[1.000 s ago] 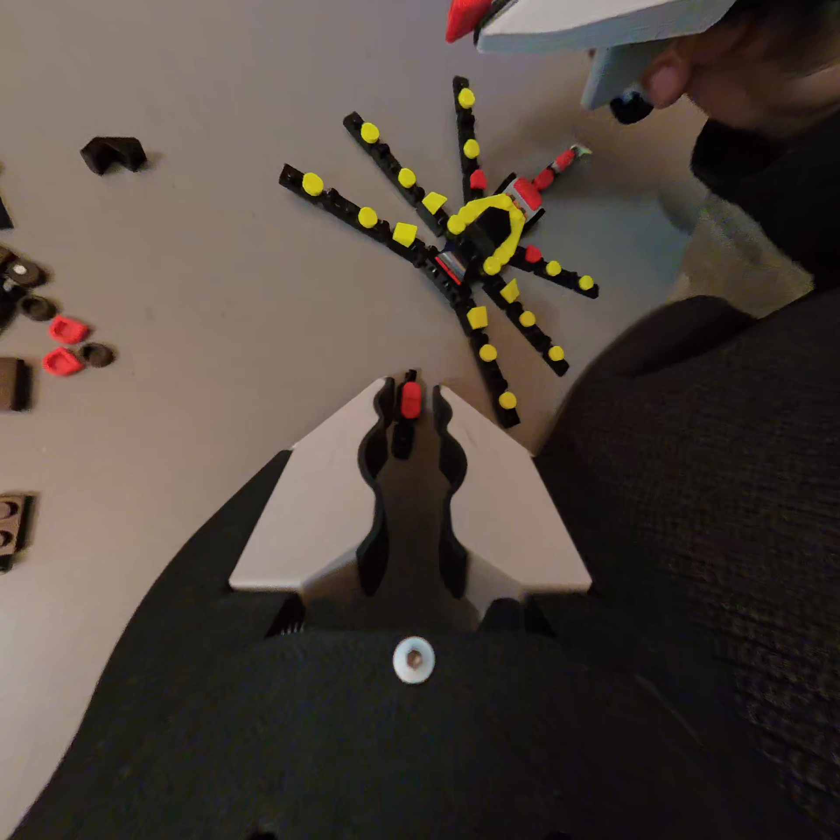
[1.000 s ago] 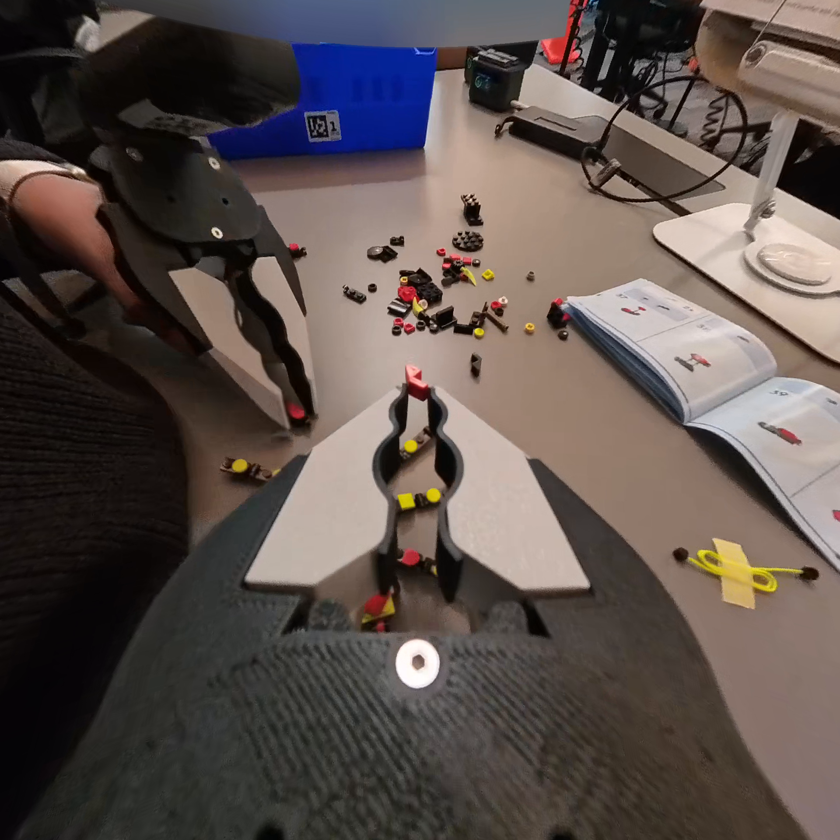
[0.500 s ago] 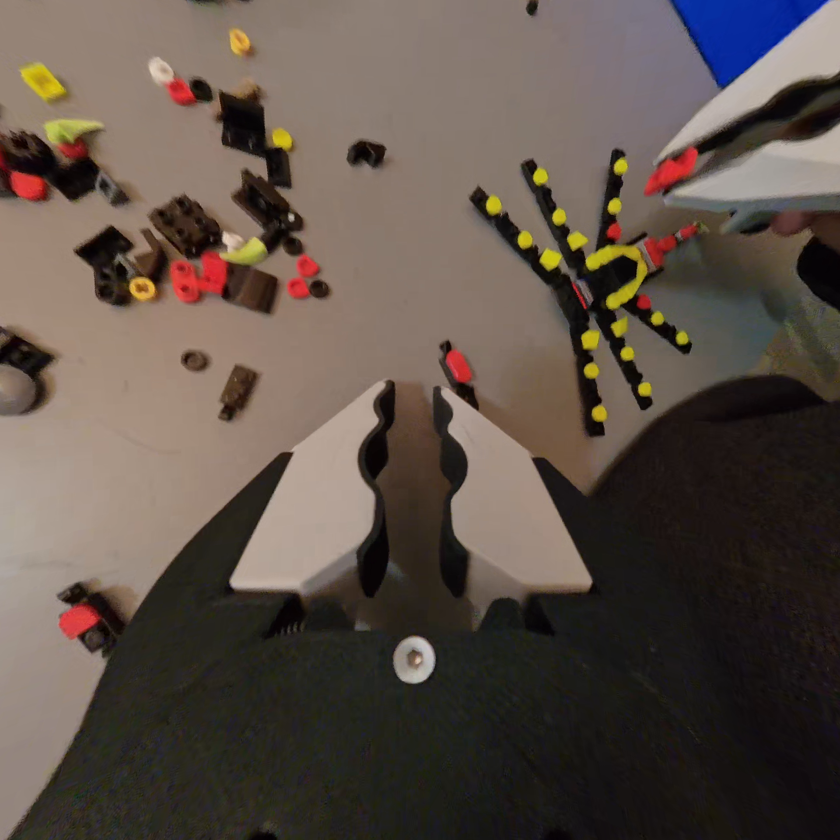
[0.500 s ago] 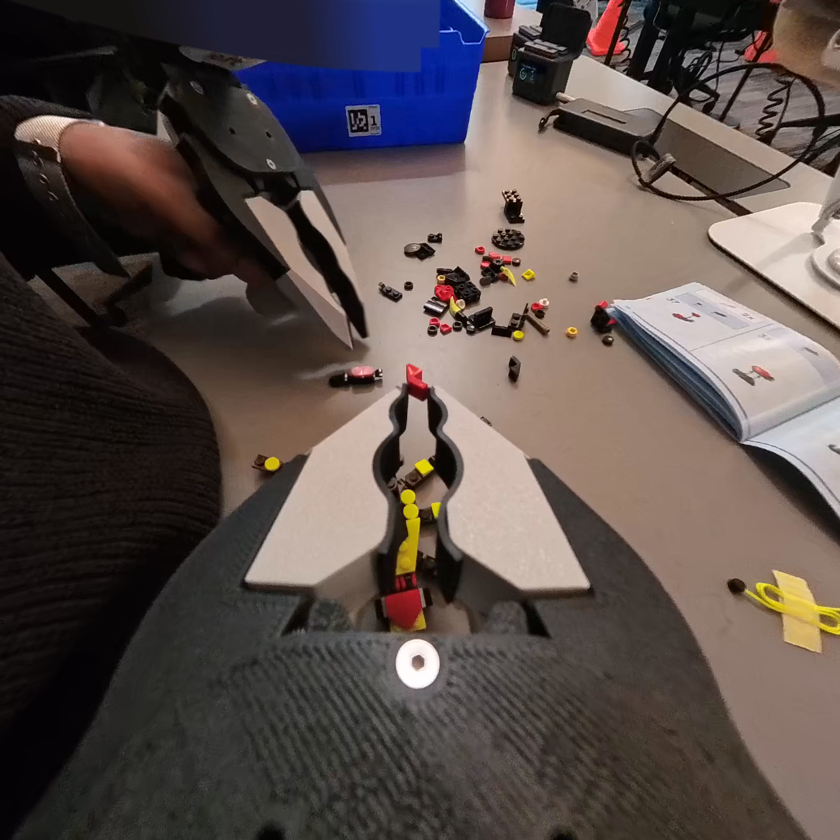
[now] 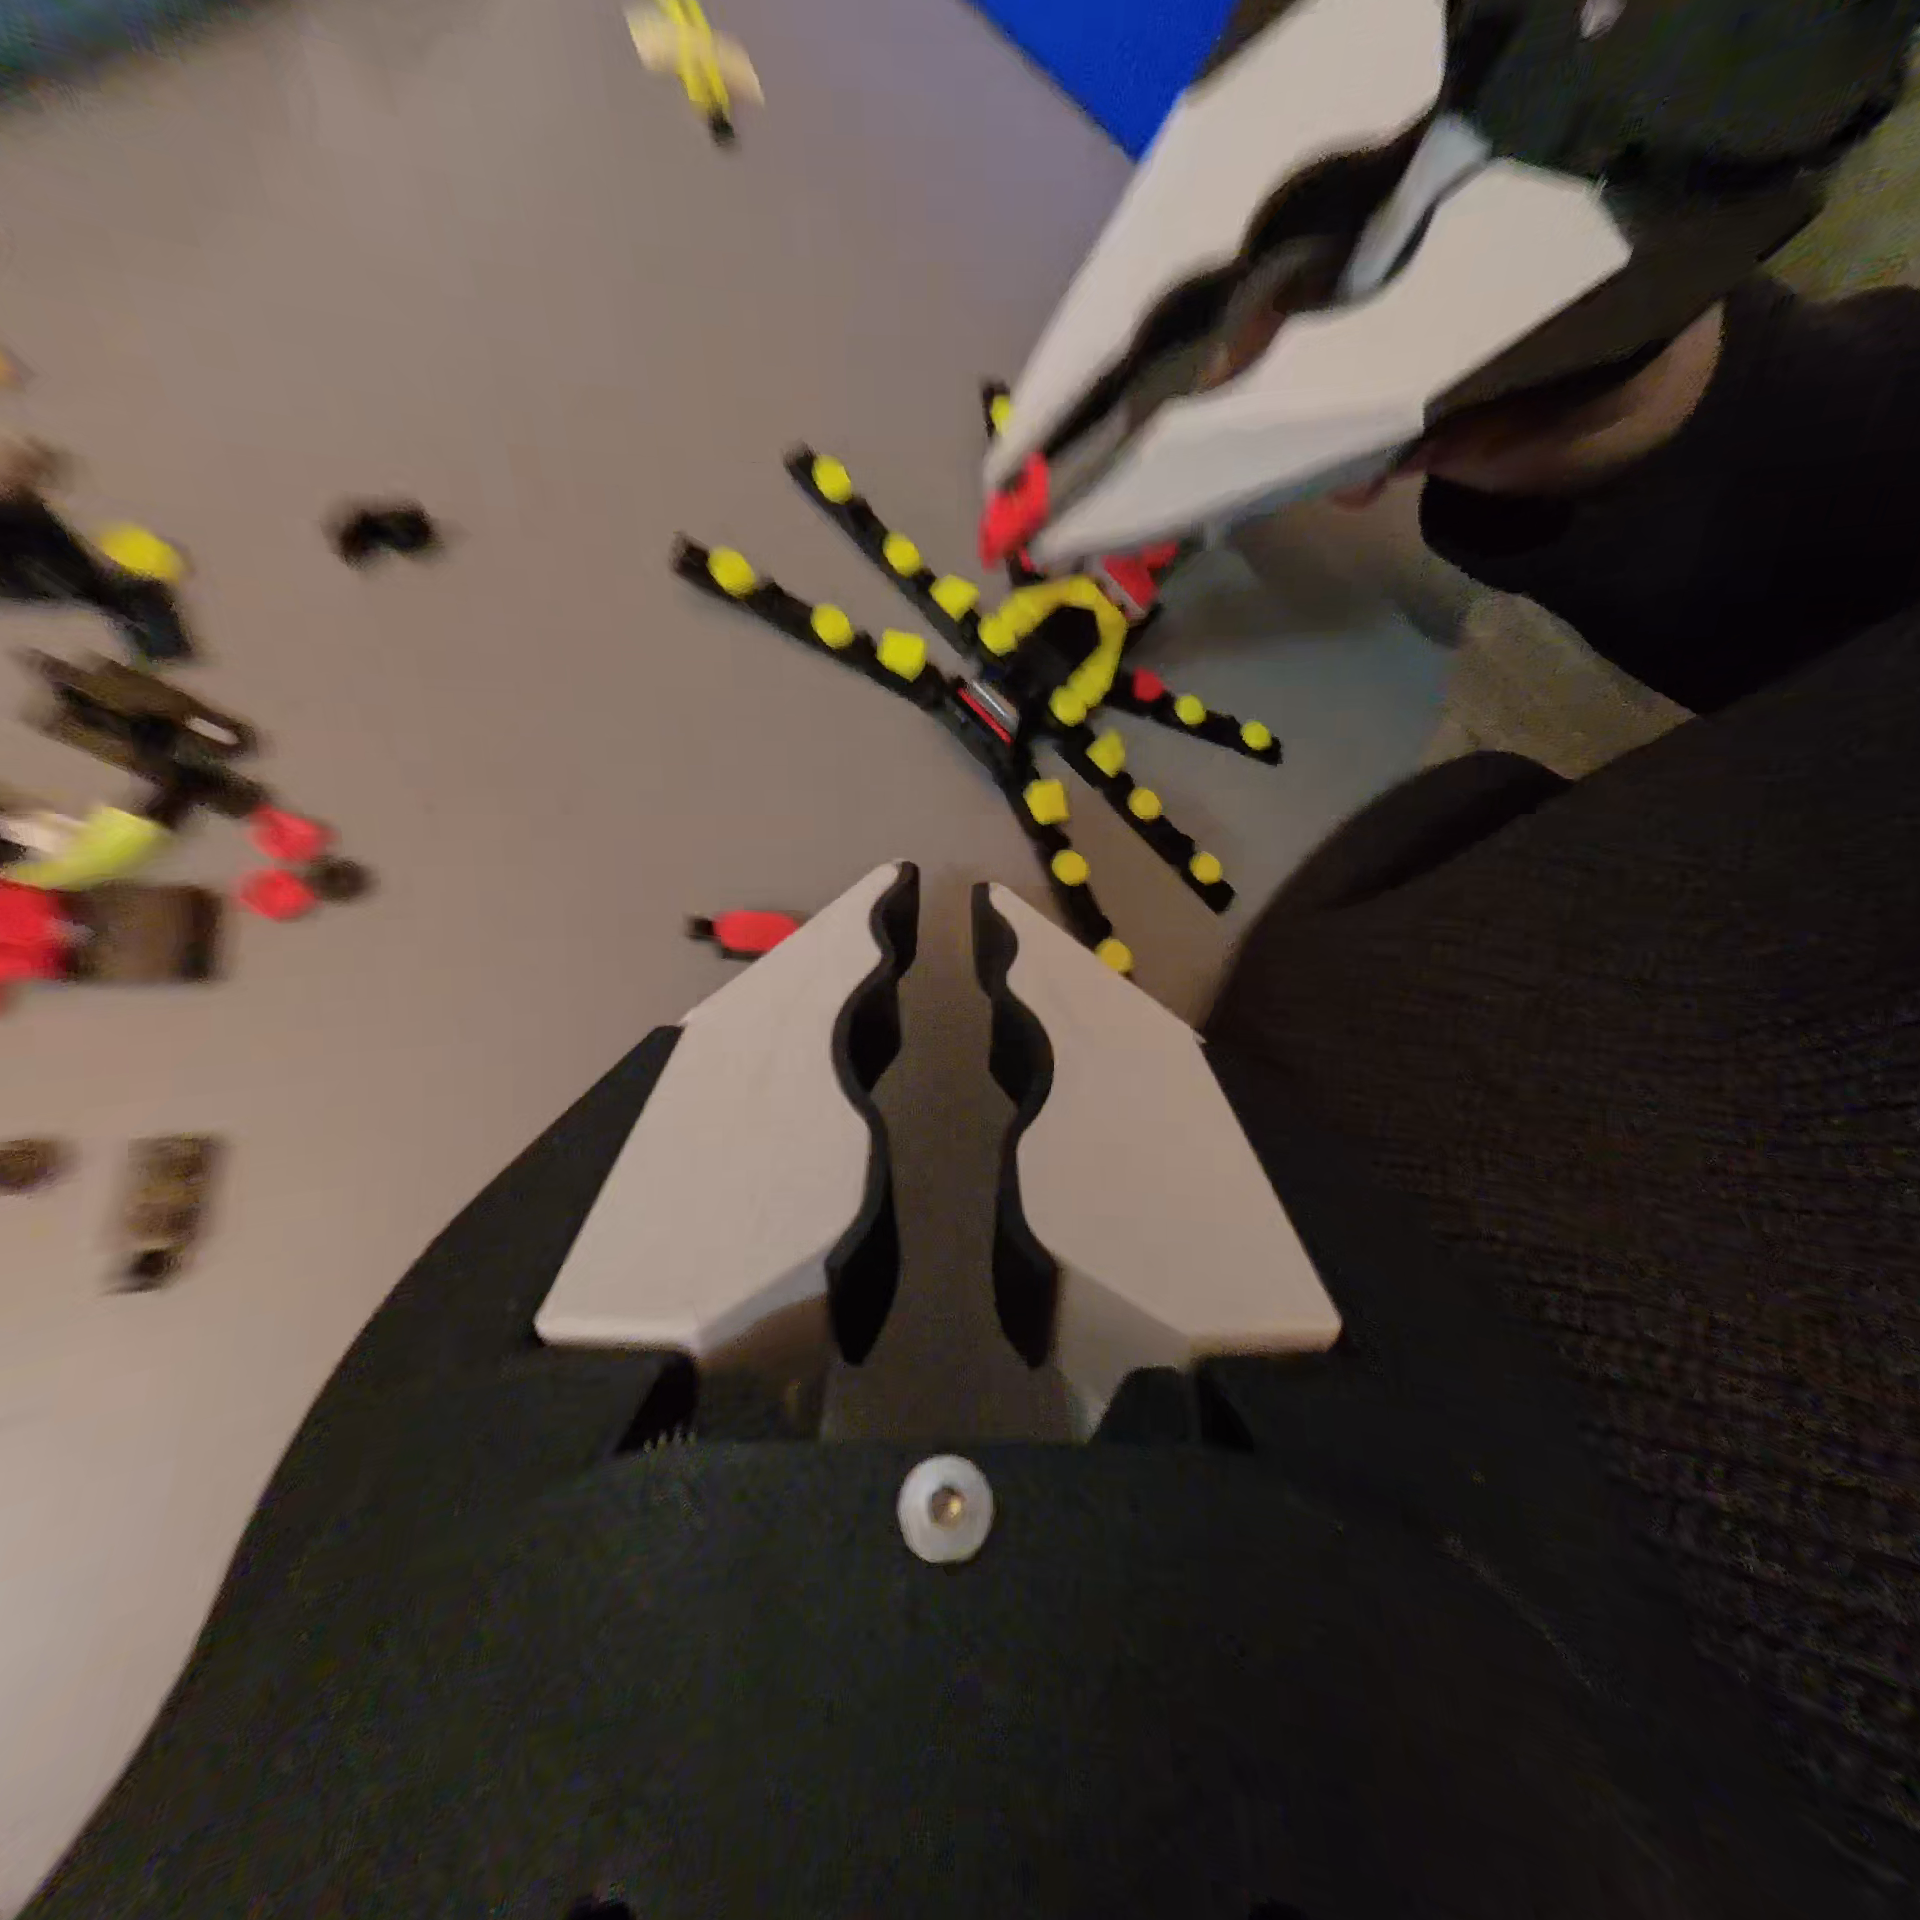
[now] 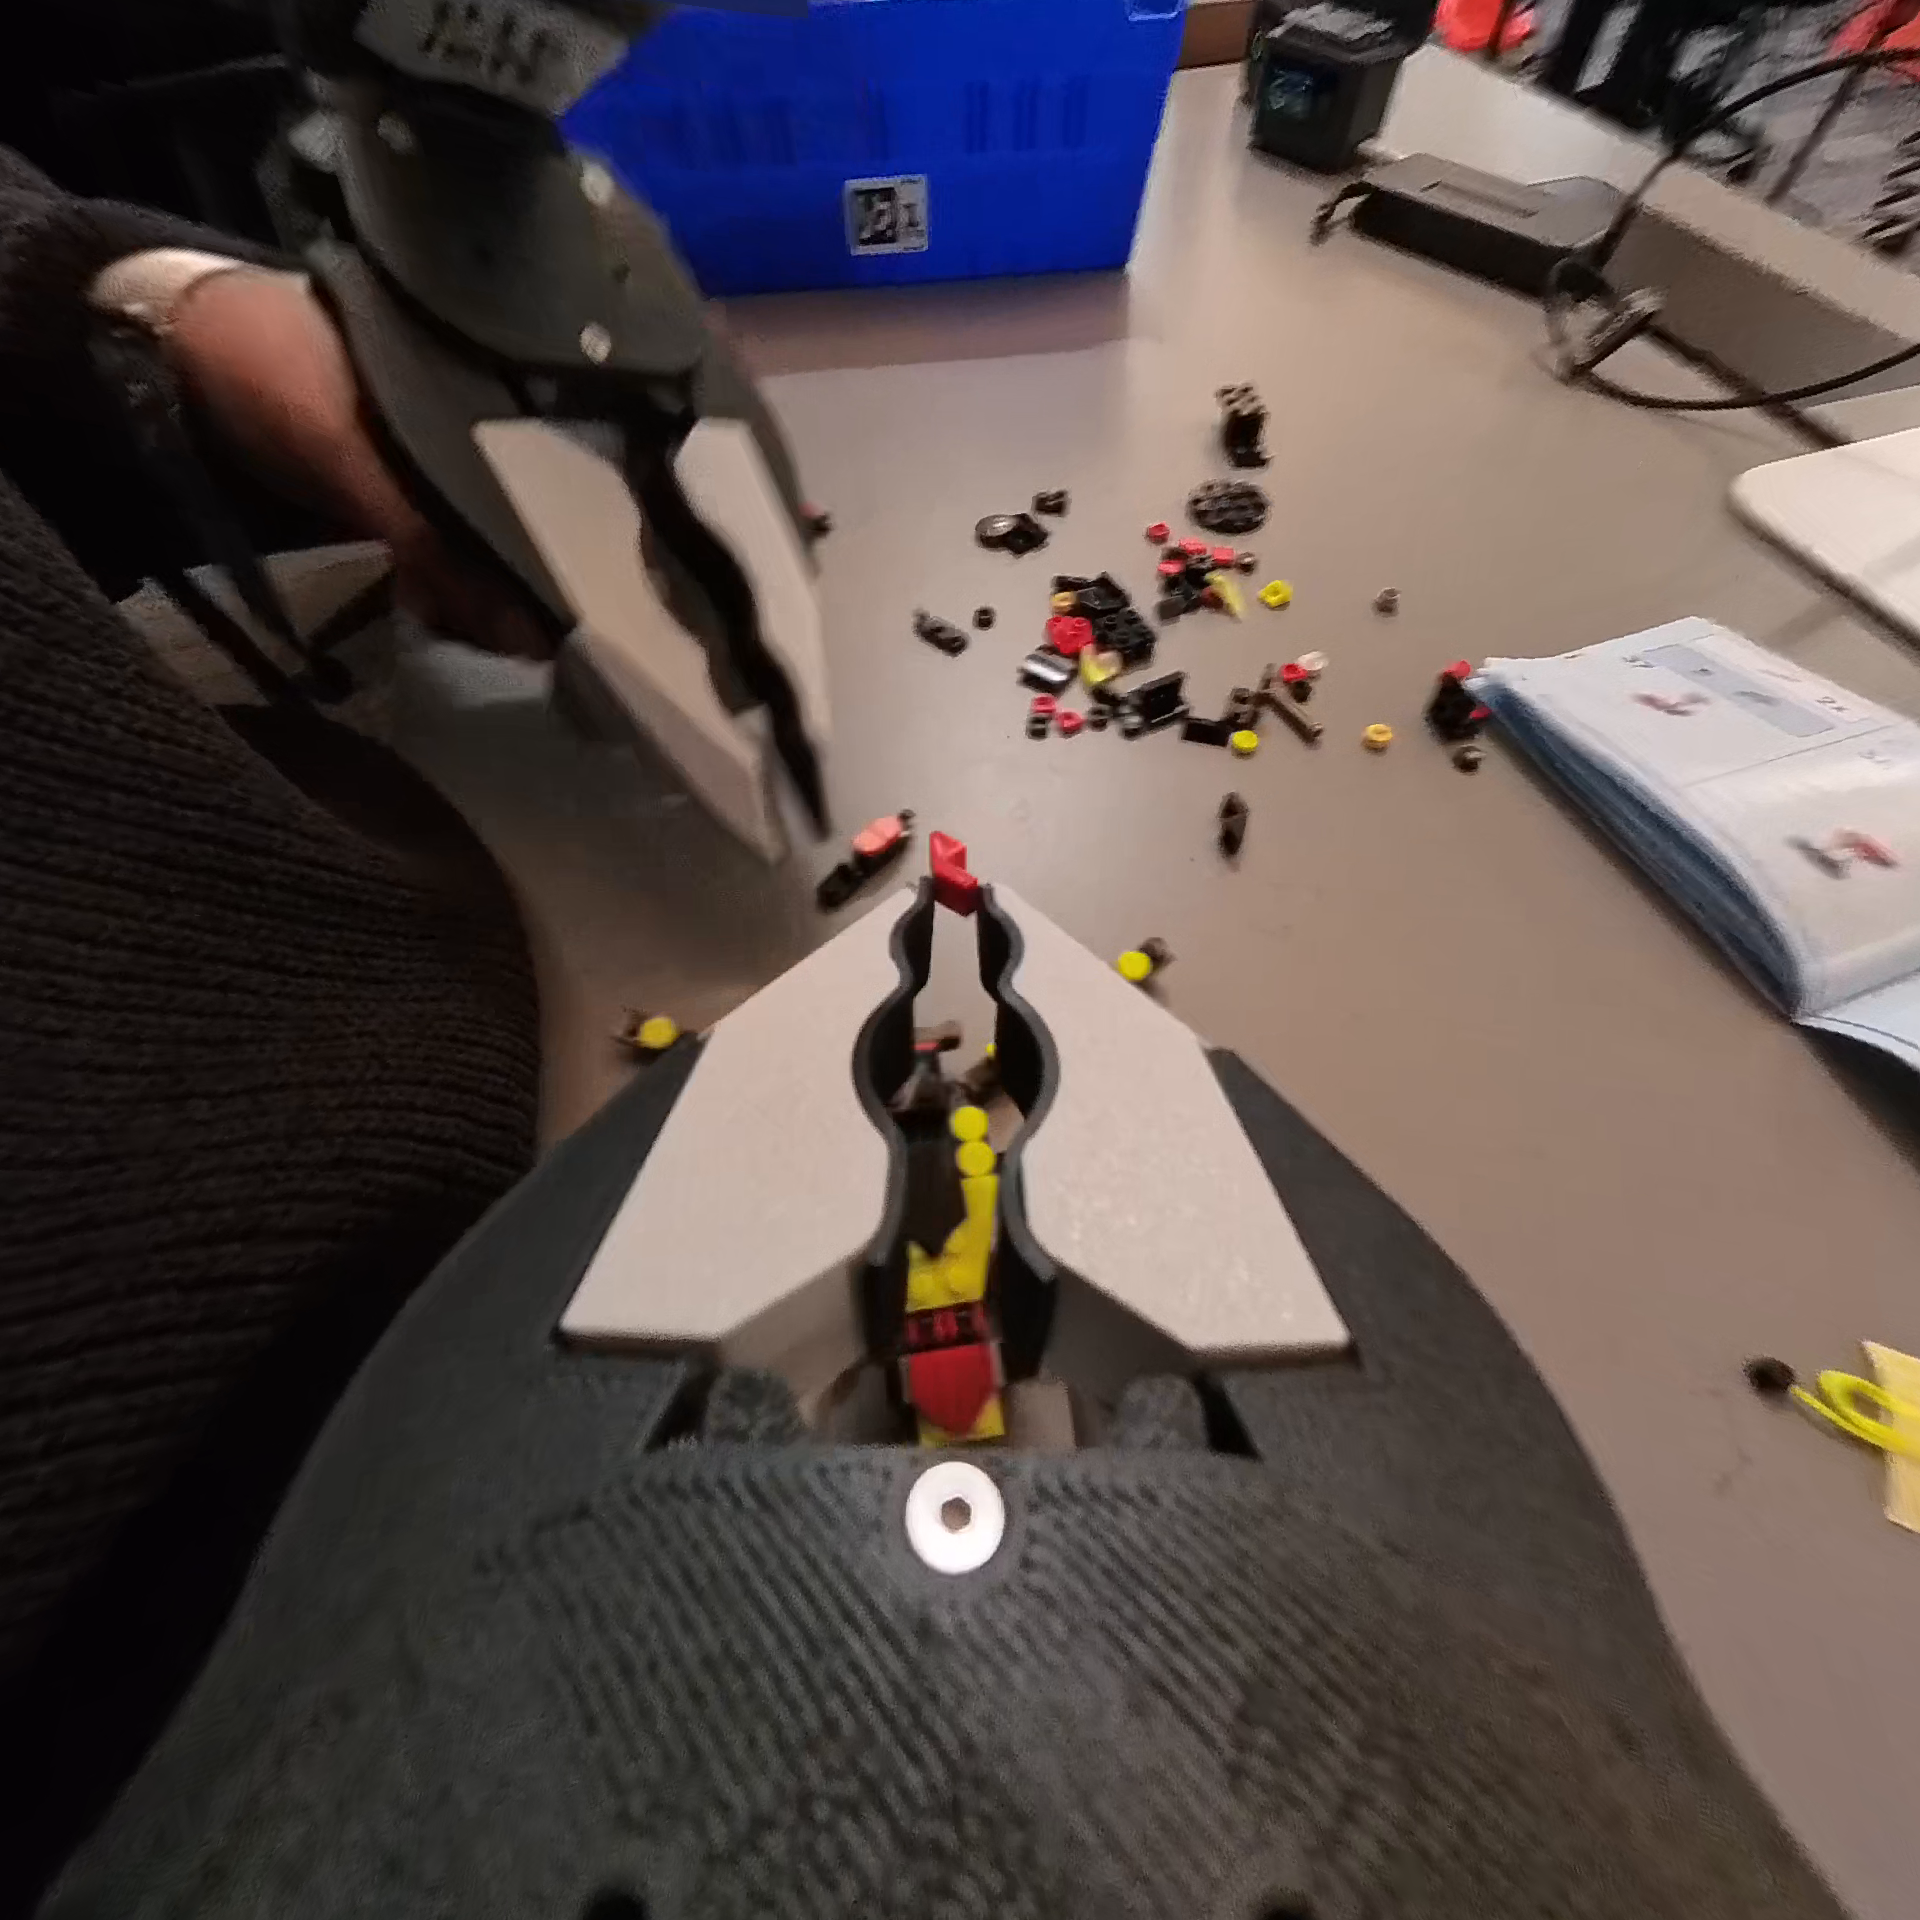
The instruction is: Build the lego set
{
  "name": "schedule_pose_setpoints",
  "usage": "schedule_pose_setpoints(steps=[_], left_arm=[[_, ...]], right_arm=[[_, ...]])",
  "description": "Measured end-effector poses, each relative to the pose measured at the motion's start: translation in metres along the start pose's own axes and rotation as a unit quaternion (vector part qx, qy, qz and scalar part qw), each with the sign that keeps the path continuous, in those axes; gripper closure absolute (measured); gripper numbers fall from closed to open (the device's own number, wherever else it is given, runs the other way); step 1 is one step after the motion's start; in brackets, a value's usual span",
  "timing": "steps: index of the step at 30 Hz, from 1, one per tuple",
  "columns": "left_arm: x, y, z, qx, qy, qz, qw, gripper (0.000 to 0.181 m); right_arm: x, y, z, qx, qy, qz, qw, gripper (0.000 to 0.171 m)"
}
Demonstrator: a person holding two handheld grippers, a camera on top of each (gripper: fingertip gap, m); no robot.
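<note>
Pinching red brick [image 6: 951,871] — right tongs [image 6: 953,902], left tongs [image 5: 943,902] parted, empty, loose pieces [image 6: 1143,644] beyond

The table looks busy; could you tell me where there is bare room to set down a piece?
Bare table lies between the spider model, the loose brick pile and the instruction booklet. Another free strip runs between the pile and the blue bin. It is crowded around the pile, and at the model, where the right gripper holds a red piece.
</note>
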State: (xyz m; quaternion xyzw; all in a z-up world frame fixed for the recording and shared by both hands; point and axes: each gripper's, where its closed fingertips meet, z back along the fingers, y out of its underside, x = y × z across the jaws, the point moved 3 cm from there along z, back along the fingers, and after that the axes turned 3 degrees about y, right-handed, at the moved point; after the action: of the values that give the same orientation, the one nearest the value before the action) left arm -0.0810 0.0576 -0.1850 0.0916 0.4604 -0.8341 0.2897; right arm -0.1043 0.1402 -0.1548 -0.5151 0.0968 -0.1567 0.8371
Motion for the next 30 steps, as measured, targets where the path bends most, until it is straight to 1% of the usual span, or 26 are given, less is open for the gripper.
schedule_pose_setpoints(steps=[1, 2, 3, 4, 5, 6, 8, 9, 10, 11, 12, 14, 16, 18, 20, 22, 23, 25, 28, 30], left_arm=[[0.006, -0.007, 0.007, -0.016, -0.020, -0.027, 0.999, 0.167], [0.013, -0.012, 0.015, -0.029, -0.038, -0.056, 0.997, 0.161], [0.019, -0.015, 0.020, -0.038, -0.045, -0.085, 0.995, 0.144], [0.020, -0.015, 0.023, -0.038, -0.028, -0.110, 0.993, 0.118], [0.020, -0.012, 0.024, -0.023, -0.005, -0.131, 0.991, 0.106], [0.022, -0.010, 0.023, -0.007, 0.004, -0.146, 0.989, 0.104], [0.019, -0.011, 0.019, 0.003, 0.036, -0.175, 0.984, 0.111], [0.014, -0.015, 0.016, -0.004, 0.064, -0.167, 0.984, 0.122], [0.007, -0.018, 0.013, -0.011, 0.096, -0.145, 0.985, 0.133], [0.000, -0.021, 0.012, -0.013, 0.126, -0.118, 0.985, 0.140], [-0.002, -0.021, 0.011, -0.012, 0.139, -0.089, 0.986, 0.145], [-0.004, -0.017, 0.013, -0.011, 0.150, -0.061, 0.987, 0.147], [-0.002, -0.015, 0.018, -0.033, 0.159, -0.033, 0.986, 0.149], [-0.007, -0.023, 0.025, -0.063, 0.212, 0.022, 0.975, 0.152], [-0.011, -0.035, 0.032, -0.097, 0.272, 0.078, 0.954, 0.154], [-0.011, -0.041, 0.034, -0.110, 0.299, 0.126, 0.940, 0.172], [-0.011, -0.041, 0.035, -0.110, 0.305, 0.139, 0.936, 0.174], [-0.012, -0.040, 0.035, -0.110, 0.316, 0.152, 0.930, 0.172], [-0.016, -0.040, 0.033, -0.103, 0.327, 0.162, 0.925, 0.159], [-0.018, -0.037, 0.029, -0.092, 0.331, 0.168, 0.924, 0.157]], right_arm=[[0.007, 0.001, -0.002, 0.011, -0.035, -0.010, 0.999, 0.165], [0.016, 0.002, -0.004, 0.026, -0.081, -0.027, 0.996, 0.165], [0.024, 0.002, -0.007, 0.041, -0.125, -0.052, 0.990, 0.165], [0.029, 0.001, -0.009, 0.053, -0.155, -0.071, 0.984, 0.165], [0.031, 0.000, -0.012, 0.065, -0.172, -0.075, 0.980, 0.165], [0.032, 0.000, -0.014, 0.084, -0.185, -0.068, 0.977, 0.165], [0.031, 0.000, -0.019, 0.128, -0.201, -0.036, 0.971, 0.165], [0.029, -0.005, -0.022, 0.129, -0.201, -0.021, 0.971, 0.165], [0.027, -0.011, -0.025, 0.120, -0.201, -0.011, 0.972, 0.165], [0.025, -0.017, -0.026, 0.108, -0.200, -0.008, 0.974, 0.165], [0.022, -0.022, -0.027, 0.096, -0.196, -0.005, 0.976, 0.165], [0.019, -0.024, -0.024, 0.076, -0.185, 0.019, 0.980, 0.165], [0.020, -0.024, -0.018, 0.054, -0.177, 0.058, 0.981, 0.165], [0.023, -0.028, -0.011, 0.020, -0.174, 0.103, 0.979, 0.165], [0.024, -0.033, -0.007, -0.005, -0.160, 0.145, 0.976, 0.165], [0.025, -0.036, -0.005, -0.018, -0.142, 0.185, 0.972, 0.165], [0.024, -0.037, -0.005, -0.019, -0.132, 0.200, 0.971, 0.165], [0.026, -0.037, -0.003, -0.024, -0.132, 0.211, 0.968, 0.165], [0.028, -0.040, -0.001, -0.039, -0.137, 0.212, 0.967, 0.165], [0.031, -0.042, 0.000, -0.048, -0.137, 0.221, 0.964, 0.165]])
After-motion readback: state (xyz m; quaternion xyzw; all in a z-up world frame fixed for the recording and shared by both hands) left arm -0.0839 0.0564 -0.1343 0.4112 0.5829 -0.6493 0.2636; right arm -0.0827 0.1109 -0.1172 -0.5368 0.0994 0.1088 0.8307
